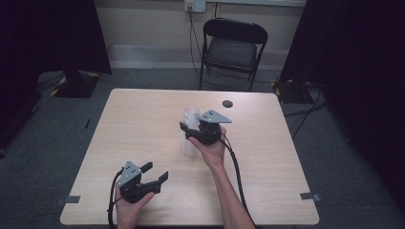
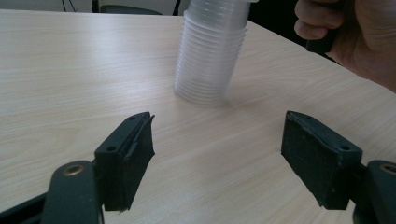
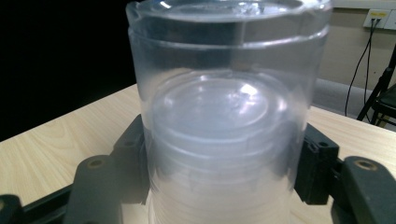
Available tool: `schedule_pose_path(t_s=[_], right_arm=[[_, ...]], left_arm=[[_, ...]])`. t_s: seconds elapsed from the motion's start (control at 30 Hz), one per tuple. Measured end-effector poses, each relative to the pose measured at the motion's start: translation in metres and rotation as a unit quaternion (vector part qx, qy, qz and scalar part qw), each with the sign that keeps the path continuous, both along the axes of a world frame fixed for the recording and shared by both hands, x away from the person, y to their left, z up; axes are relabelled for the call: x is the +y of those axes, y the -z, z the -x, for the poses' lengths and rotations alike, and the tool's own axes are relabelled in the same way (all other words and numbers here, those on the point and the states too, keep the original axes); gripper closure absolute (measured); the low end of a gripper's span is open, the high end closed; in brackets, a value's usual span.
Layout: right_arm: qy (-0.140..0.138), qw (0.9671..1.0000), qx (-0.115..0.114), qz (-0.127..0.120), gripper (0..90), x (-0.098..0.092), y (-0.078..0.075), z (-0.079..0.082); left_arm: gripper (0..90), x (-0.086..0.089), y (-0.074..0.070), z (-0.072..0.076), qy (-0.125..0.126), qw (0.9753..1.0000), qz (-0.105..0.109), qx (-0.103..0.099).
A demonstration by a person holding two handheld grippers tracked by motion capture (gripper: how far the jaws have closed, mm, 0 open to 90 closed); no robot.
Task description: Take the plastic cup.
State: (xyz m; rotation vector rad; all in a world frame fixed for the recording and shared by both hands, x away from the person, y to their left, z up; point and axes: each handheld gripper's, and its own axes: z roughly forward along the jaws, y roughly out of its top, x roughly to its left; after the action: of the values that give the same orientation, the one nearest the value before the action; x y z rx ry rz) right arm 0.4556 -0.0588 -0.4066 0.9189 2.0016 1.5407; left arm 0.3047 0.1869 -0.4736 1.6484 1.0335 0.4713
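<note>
1. Nearest the person, at about seven o'clock on the worktop (image 1: 143, 119), the left tool (image 1: 155, 174) rests in the left hand with its jaws spread well apart and nothing between them. It lies low on the wood, angled toward one o'clock, so I judge it is parked there in reserve, aimed at the work and ready to come in.

2. In the left gripper view, that tool's two black pads frame bare wood, with the stack of clear plastic cups (image 2: 210, 56) standing beyond the gap toward twelve o'clock. The stack sits mouth-down, rims ringed one over another.

3. Near the middle of the worktop, slightly toward one o'clock, the right tool (image 1: 187, 130) comes at the stack from its three o'clock side. The right hand (image 1: 212, 145) grips the handle from below, and the cable trails back toward five o'clock.

4. In the right gripper view, the stack (image 3: 224, 116) stands squarely between the right tool's jaws, both pads pressed against its clear wall, so it is clamped on the cups. The hold looks high on the stack, which suggests peeling off the top cups, though that is a guess.

5. Farther off, a small dark disc (image 1: 228, 103) lies near the far edge at one o'clock.

6. Beyond the worktop, at twelve o'clock, stands a black folding chair (image 1: 232, 50).
</note>
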Motion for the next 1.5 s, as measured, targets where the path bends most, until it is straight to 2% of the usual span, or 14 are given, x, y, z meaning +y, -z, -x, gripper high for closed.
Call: schedule_pose_path(t_s=[0.4,0.43,0.63,0.73,0.93,1.1,1.5], right_arm=[[0.001,1.0,-0.004,-0.007,35.4,0.0,-0.008,-0.001],[0.0,0.9999,-0.01,-0.004,34.8,0.0,-0.009,0.0],[-0.001,0.9998,-0.015,-0.01,35.2,-0.001,-0.014,0.0],[0.001,0.9999,-0.016,-0.005,35.3,0.0,-0.017,0.001],[0.002,0.9998,-0.017,-0.014,35.8,-0.001,-0.021,0.001],[-0.003,0.9994,-0.028,-0.019,35.8,-0.002,-0.027,0.001],[-0.003,0.9988,-0.034,-0.036,36.2,-0.006,-0.036,0.004]], left_arm=[[25.1,-0.007,-0.001,0.001,0.008,0.9999,-0.006,-0.003],[25.1,-0.008,-0.001,0.001,0.009,0.9999,-0.008,-0.004],[25.0,-0.008,-0.002,0.001,0.009,0.9999,-0.004,-0.004],[25.0,-0.007,-0.002,0.001,0.009,0.9999,-0.004,-0.003],[25.0,-0.007,-0.002,0.001,0.008,1.0,-0.002,-0.004],[25.0,-0.008,-0.001,-0.001,0.007,1.0,0.002,0.0],[25.1,-0.01,-0.004,-0.002,0.011,0.9999,-0.002,-0.007]])
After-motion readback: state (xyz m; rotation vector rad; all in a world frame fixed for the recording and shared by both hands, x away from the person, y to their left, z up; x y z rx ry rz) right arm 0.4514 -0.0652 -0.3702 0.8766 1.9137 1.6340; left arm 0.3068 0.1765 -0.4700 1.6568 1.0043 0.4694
